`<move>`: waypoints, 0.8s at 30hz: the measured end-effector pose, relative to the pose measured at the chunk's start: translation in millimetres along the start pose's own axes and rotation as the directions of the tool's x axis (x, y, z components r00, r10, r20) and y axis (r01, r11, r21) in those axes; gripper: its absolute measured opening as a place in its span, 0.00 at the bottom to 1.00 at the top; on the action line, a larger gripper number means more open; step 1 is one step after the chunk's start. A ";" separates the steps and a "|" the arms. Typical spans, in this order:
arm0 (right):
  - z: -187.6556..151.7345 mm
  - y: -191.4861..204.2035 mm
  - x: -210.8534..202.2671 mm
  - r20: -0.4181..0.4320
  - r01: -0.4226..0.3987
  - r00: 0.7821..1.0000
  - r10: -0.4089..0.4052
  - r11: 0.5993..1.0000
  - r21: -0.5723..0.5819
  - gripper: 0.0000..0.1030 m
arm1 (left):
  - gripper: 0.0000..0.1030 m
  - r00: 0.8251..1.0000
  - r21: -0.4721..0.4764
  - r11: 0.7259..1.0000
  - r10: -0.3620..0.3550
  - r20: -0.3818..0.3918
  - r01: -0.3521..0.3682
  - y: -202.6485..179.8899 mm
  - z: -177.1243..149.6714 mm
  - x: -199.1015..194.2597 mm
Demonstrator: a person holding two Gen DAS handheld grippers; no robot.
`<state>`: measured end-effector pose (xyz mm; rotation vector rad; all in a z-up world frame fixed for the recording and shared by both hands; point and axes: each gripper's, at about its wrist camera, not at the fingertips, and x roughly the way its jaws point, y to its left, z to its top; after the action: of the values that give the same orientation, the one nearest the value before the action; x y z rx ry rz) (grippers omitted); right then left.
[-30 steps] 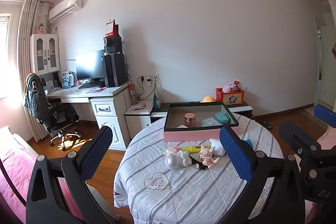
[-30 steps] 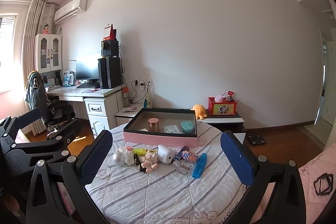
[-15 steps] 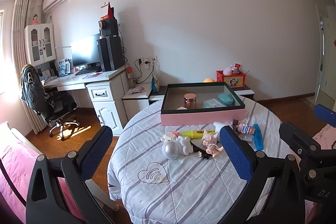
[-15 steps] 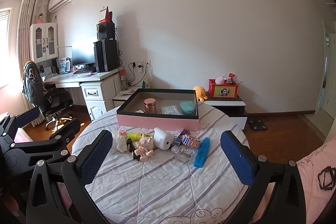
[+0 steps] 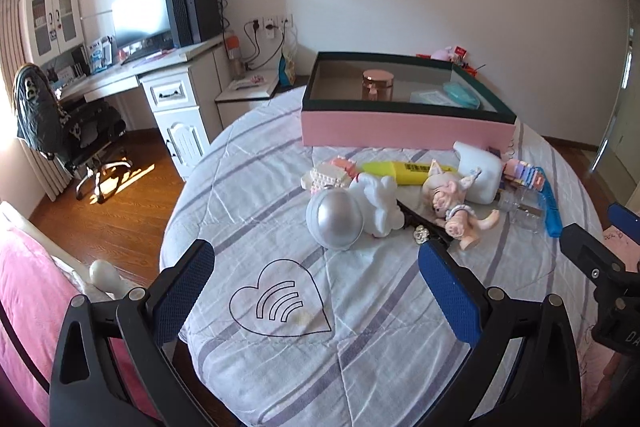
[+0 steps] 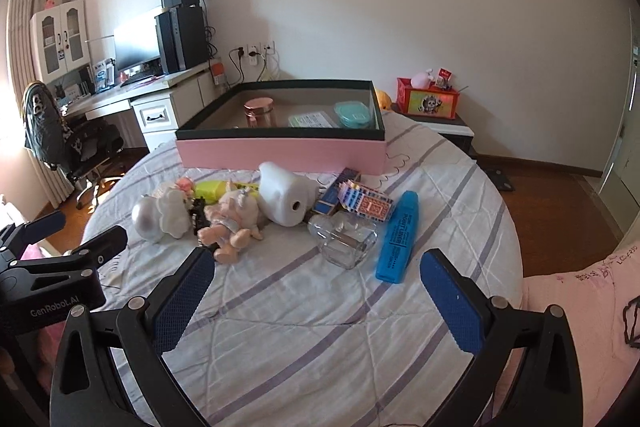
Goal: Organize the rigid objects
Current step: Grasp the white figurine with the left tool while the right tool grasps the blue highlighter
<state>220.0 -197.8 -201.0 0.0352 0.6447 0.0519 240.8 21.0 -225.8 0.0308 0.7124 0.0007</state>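
At my twelve o'clock the pink box (image 6: 280,150) sits at the table's (image 6: 304,311) far side, holding a copper-lidded jar (image 6: 259,111), a flat packet (image 6: 312,119) and a teal case (image 6: 352,113). The loose pile lies just before it: silver ball (image 5: 335,218), pig doll (image 6: 228,223), white roll (image 6: 285,201), clear glass piece (image 6: 344,237), blue marker (image 6: 398,237). A small black item under the doll I cannot make out. My left gripper (image 5: 316,283) and right gripper (image 6: 316,287) both hang spread wide, empty

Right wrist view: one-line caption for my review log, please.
Open right claw above a round table, facing a blue highlighter, clear glass piece, pig doll and pink box.
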 end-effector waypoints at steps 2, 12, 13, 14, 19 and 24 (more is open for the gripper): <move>-1.0 -10.0 11.7 -0.023 0.018 1.000 -0.018 1.000 0.014 1.00 | 1.00 0.999 -0.008 1.000 -0.020 -0.033 0.020 0.2 0.9 17.8; -3.0 -49.1 52.7 -0.101 0.091 0.991 -0.083 0.993 0.078 1.00 | 1.00 0.990 -0.015 0.997 -0.072 -0.119 0.071 -13.6 11.5 76.4; -2.2 -51.2 55.8 -0.108 0.092 0.991 -0.083 0.992 0.083 1.00 | 1.00 0.989 -0.011 0.997 -0.077 -0.128 0.076 -15.6 12.9 79.8; -1.4 -52.4 58.9 -0.112 0.093 0.990 -0.083 0.992 0.083 1.00 | 1.00 0.988 -0.007 0.997 -0.076 -0.136 0.075 -17.1 14.3 82.3; 3.2 -56.8 67.0 -0.129 0.077 0.989 -0.065 0.993 0.087 1.00 | 0.75 0.983 -0.012 0.990 -0.141 -0.114 0.141 -17.0 16.4 81.4; 7.2 -70.8 54.0 -0.082 0.093 0.993 -0.083 0.988 0.126 1.00 | 0.75 0.986 -0.014 0.990 -0.138 -0.094 0.137 -12.6 14.4 75.6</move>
<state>270.1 -265.4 -231.1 0.1311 0.7254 -0.0744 307.3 8.8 -264.7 -0.0255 0.8079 -0.1280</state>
